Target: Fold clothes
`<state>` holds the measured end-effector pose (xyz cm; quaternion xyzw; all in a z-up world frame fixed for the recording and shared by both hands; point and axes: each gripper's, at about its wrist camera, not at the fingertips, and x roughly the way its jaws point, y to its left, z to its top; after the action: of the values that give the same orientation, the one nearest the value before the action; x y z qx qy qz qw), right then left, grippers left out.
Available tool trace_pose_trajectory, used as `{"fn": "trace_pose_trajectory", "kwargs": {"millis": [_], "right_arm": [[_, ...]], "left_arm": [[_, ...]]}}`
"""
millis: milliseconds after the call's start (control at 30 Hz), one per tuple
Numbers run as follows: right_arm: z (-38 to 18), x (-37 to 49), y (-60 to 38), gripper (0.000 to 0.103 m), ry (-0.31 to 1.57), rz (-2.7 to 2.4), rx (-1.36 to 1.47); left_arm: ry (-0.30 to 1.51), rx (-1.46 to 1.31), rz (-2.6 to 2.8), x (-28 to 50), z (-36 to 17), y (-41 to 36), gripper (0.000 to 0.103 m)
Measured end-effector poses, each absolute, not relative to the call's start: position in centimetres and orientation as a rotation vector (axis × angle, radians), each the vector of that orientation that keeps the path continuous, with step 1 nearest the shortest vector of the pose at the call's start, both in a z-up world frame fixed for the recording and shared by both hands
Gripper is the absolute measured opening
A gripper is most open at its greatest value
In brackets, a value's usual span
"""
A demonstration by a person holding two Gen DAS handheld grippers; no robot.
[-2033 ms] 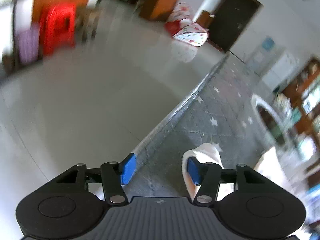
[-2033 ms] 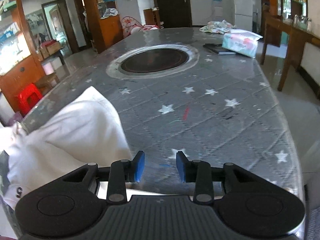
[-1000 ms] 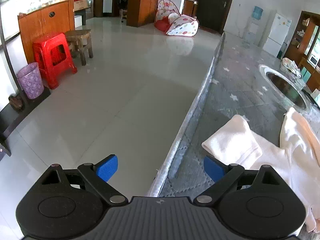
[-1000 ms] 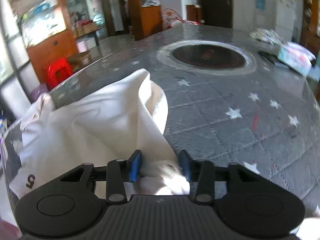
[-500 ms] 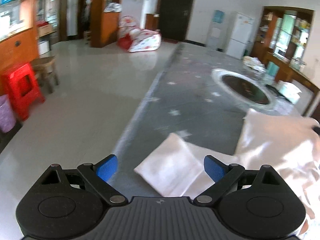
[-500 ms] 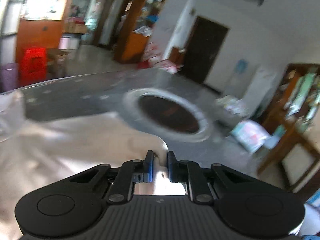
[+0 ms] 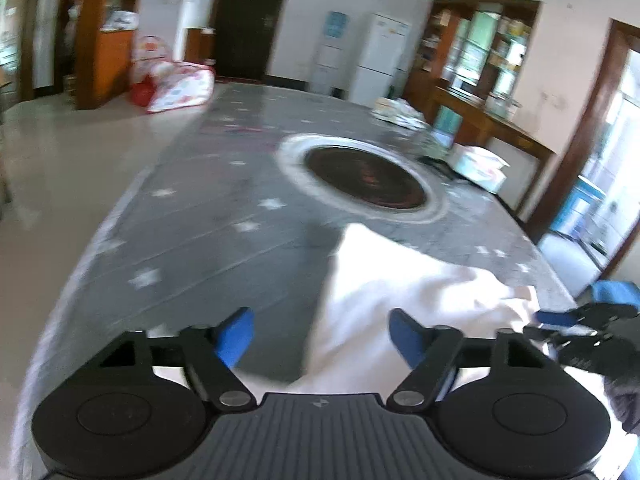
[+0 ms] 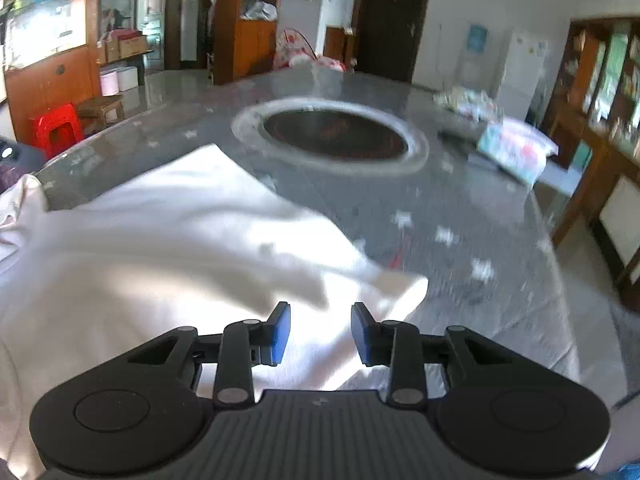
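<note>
A white garment (image 8: 168, 248) lies spread on the near part of the grey star-patterned table (image 8: 460, 200), with soft folds and a corner pointing right. My right gripper (image 8: 321, 334) hovers just above its near right part. Its jaws are opening, and the blue pads (image 8: 280, 334) stand apart from the cloth. In the left wrist view the garment (image 7: 400, 292) fills the lower right. My left gripper (image 7: 320, 336) hangs over the garment's left edge with its jaws closing, cloth and table showing in the gap and nothing pinched. The right gripper (image 7: 580, 316) shows at that view's right edge.
A dark round inset (image 8: 334, 132) with a pale ring sits in the table's middle. A tissue pack (image 8: 516, 148) and a bundle of cloth (image 7: 394, 110) lie at the far right. A red stool (image 8: 56, 126) stands on the floor to the left. Wooden shelves line the right.
The right gripper, shut on a fold of the garment before, has let go and opened; the cloth now lies flatter. The left gripper swung from the table's edge over the garment, jaws narrower.
</note>
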<state>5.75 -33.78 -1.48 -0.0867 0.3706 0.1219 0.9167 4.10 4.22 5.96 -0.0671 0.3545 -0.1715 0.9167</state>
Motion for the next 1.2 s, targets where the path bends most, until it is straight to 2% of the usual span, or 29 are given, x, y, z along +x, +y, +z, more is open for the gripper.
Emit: {"fn": "trace_pose_trajectory", "kwargs": {"millis": [167, 300, 400, 433, 567, 633, 667, 900, 1200], "right_arm": [[-2.2, 6.8, -34.9, 0.044, 0.764, 0.241, -0.095], [-2.3, 7.5, -35.4, 0.045, 0.757, 0.246, -0.082], [-2.4, 8.3, -35.7, 0.047, 0.753, 0.248, -0.077], [-2.4, 8.8, -35.7, 0.047, 0.752, 0.247, -0.078], [-2.6, 10.4, -35.8, 0.047, 0.744, 0.238, -0.077], [-2.7, 11.6, -35.8, 0.047, 0.740, 0.235, -0.079], [-2.7, 12.1, -35.7, 0.047, 0.736, 0.233, -0.083], [-2.6, 15.9, -35.3, 0.046, 0.716, 0.221, -0.073], [-2.7, 14.6, -33.7, 0.046, 0.751, 0.295, -0.133]], "left_arm": [[0.777, -0.136, -0.458, 9.0, 4.4, -0.2, 0.058], [0.817, -0.144, -0.481, 12.5, 2.7, -2.5, 0.045], [0.832, -0.151, -0.467, 14.6, 1.4, -3.3, 0.042], [0.829, -0.146, -0.458, 15.2, 1.1, -3.5, 0.036], [0.797, -0.118, -0.394, 16.8, 0.7, -3.4, 0.025], [0.789, -0.112, -0.346, 17.6, 0.5, -3.2, 0.012], [0.782, -0.105, -0.323, 17.9, 0.5, -3.0, 0.010], [0.748, -0.096, -0.216, 18.8, 0.2, -2.3, 0.008], [0.755, -0.091, -0.203, 19.4, 0.4, -2.2, 0.009]]}}
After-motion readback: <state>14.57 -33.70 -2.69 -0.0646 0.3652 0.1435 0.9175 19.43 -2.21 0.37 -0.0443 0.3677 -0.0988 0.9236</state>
